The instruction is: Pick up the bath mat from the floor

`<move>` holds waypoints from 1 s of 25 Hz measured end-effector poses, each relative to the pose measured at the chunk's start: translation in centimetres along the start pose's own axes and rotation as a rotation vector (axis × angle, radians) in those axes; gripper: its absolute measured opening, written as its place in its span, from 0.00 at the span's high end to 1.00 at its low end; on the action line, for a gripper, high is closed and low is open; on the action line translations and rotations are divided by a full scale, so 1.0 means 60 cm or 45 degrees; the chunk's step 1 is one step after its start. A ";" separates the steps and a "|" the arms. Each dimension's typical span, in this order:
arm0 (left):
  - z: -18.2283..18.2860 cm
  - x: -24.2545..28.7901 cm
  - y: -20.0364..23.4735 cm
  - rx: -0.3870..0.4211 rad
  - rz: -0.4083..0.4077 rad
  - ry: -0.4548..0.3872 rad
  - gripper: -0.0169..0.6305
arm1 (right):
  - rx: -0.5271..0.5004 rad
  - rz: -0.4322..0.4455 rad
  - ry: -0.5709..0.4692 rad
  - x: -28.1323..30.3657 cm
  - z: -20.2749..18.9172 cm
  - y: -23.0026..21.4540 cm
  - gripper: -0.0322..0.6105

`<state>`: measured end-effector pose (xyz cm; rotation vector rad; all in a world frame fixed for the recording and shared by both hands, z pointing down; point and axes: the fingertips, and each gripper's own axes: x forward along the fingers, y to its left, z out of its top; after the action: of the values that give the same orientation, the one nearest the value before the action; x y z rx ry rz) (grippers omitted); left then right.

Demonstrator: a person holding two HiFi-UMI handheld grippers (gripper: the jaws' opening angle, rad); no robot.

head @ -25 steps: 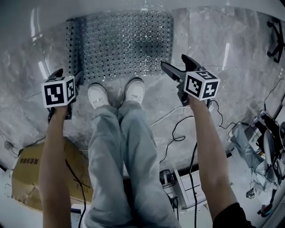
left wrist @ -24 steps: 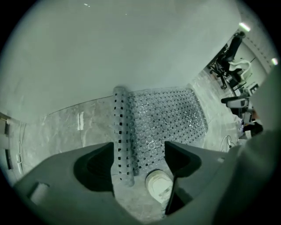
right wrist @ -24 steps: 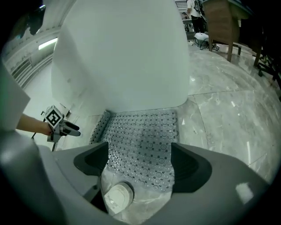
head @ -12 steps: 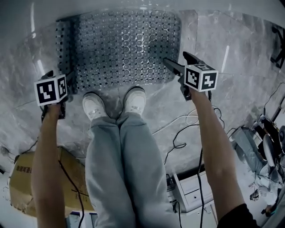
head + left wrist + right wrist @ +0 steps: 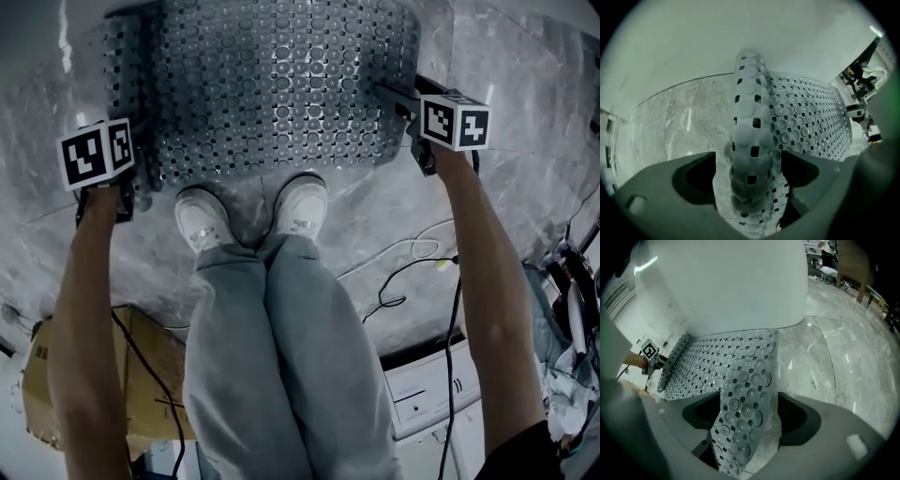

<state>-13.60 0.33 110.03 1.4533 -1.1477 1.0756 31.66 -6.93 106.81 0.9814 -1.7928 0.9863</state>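
**Both grippers are straddling opposite ends of the bath mat (image 5: 272,84), which is lying on the marble floor (image 5: 525,187) at 12 o'clock of the person's shoes (image 5: 202,220).**

The left gripper (image 5: 748,166) is holding its jaws apart, having just been opening them, and the mat's curled-up edge is rising between them with a gap on either side. The right gripper (image 5: 745,414) is also holding its jaws apart, having just been closing them, with the mat's lifted corner between them and not yet clamped. As I judge it, each gripper should be reaching well over its edge before biting, both should be closing together, and the shoes should be keeping off the mat. At 7 o'clock in the head view a cardboard box (image 5: 56,375) is lying, its contents out of sight. At 5 o'clock a white drawer unit (image 5: 431,398) is sitting shut, its contents hidden.
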 end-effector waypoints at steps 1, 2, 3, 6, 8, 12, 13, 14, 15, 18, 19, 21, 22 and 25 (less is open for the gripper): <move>0.000 0.005 0.001 -0.010 -0.006 0.001 0.28 | 0.011 0.001 -0.014 0.004 0.007 -0.001 0.36; 0.000 0.010 0.000 -0.021 -0.015 0.001 0.28 | 0.021 0.003 -0.023 0.006 0.010 0.000 0.37; 0.000 0.014 -0.003 -0.030 -0.026 0.002 0.28 | 0.025 0.005 -0.020 0.009 0.010 0.001 0.37; 0.001 0.020 -0.016 -0.051 -0.068 -0.001 0.28 | 0.016 -0.026 0.001 0.012 0.003 -0.002 0.43; 0.005 0.021 -0.029 -0.050 -0.070 -0.001 0.34 | 0.048 -0.008 -0.015 0.008 0.006 -0.002 0.51; 0.006 -0.004 -0.025 0.034 0.015 0.076 0.61 | 0.076 0.061 0.049 0.008 0.006 0.034 0.67; 0.005 -0.010 -0.021 0.051 0.034 0.102 0.66 | 0.081 0.035 0.085 0.010 0.004 0.035 0.70; 0.003 -0.012 -0.022 0.067 0.043 0.126 0.68 | 0.097 -0.008 0.119 0.012 0.002 0.030 0.81; 0.001 -0.011 -0.027 0.081 0.045 0.145 0.69 | 0.125 -0.046 0.149 0.013 -0.001 0.024 0.90; 0.000 -0.021 -0.043 0.077 0.022 0.162 0.73 | 0.196 -0.062 0.197 0.008 -0.003 0.031 0.90; 0.001 -0.031 -0.047 0.067 0.006 0.157 0.74 | 0.196 -0.046 0.204 0.003 0.000 0.042 0.90; 0.003 -0.055 -0.057 0.052 -0.031 0.143 0.76 | 0.163 -0.011 0.209 -0.013 0.007 0.065 0.91; 0.004 -0.068 -0.066 0.051 -0.049 0.137 0.77 | 0.143 0.005 0.206 -0.023 0.013 0.077 0.91; 0.007 -0.105 -0.101 0.067 -0.091 0.136 0.78 | 0.154 0.059 0.165 -0.053 0.024 0.119 0.91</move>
<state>-8.65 1.39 102.87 1.4488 -0.9918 1.1274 25.93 -4.80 101.77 0.9311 -1.6707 1.1721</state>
